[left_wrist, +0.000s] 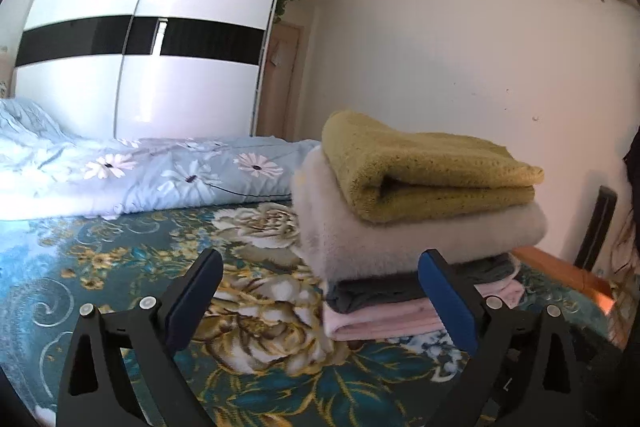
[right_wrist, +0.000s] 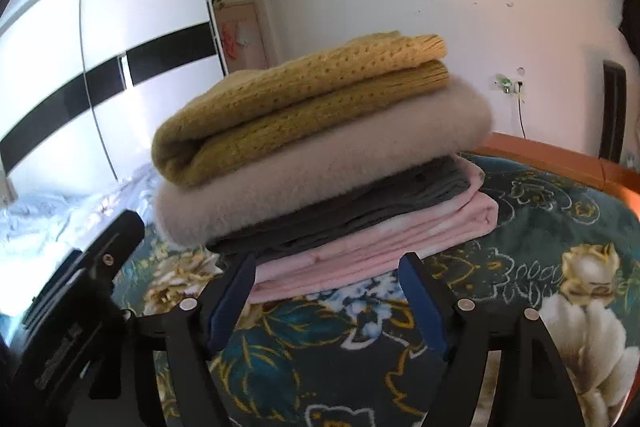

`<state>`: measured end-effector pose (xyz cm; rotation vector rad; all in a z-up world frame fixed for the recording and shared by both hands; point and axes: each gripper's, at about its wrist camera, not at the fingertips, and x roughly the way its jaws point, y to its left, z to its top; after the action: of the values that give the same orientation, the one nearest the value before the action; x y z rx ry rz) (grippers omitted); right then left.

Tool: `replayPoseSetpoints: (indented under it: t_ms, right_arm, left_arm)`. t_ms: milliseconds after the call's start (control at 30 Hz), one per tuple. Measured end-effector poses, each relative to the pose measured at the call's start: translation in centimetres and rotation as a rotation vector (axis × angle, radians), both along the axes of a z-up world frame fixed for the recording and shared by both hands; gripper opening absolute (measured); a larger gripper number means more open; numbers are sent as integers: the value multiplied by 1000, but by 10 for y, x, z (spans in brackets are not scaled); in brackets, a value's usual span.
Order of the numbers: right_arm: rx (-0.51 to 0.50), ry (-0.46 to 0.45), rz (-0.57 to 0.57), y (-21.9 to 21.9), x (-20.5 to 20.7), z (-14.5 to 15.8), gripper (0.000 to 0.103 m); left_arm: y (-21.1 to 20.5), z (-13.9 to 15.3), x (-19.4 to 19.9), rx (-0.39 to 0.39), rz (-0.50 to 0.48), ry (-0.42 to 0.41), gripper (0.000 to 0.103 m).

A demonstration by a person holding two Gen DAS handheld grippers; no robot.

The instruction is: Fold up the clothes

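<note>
A stack of folded clothes stands on the bed. A mustard knit sweater [left_wrist: 420, 171] [right_wrist: 288, 103] lies on top. Under it are a fluffy cream garment [left_wrist: 400, 239] [right_wrist: 320, 171], a dark grey garment [left_wrist: 376, 291] [right_wrist: 344, 211] and a pink garment [left_wrist: 380, 323] [right_wrist: 380, 239] at the bottom. My left gripper [left_wrist: 320, 259] is open and empty, low over the bed, just in front of the stack's left side. My right gripper [right_wrist: 328, 263] is open and empty, its tips at the pink garment's front edge. The left gripper's body [right_wrist: 80, 291] shows at the left of the right wrist view.
The bed has a dark teal floral cover [left_wrist: 200, 307] [right_wrist: 540, 247]. A light blue daisy quilt [left_wrist: 140, 175] lies bunched at the far side. A white wardrobe with a black band [left_wrist: 140, 43] stands behind. An orange wooden bed frame [right_wrist: 560, 155] runs along the white wall.
</note>
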<state>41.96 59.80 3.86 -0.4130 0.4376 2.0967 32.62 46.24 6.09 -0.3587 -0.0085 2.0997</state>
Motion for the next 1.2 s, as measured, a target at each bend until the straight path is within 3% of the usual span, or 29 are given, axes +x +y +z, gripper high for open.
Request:
replayPoseSetpoints:
  t_ms: [133, 300, 567, 1200]
  right_arm:
    - [23, -10, 26, -5, 0, 2, 80]
    - [29, -34, 23, -5, 1, 4, 83]
    - [27, -8, 9, -7, 8, 8, 87]
    - [27, -13, 21, -6, 4, 8, 89]
  left_arm:
    - [-5, -1, -4, 14, -7, -41, 99]
    - [-5, 2, 0, -44, 46, 22, 99]
    - [-9, 1, -8, -82, 110, 34, 99]
    - [-6, -10, -20, -78, 95, -56, 99]
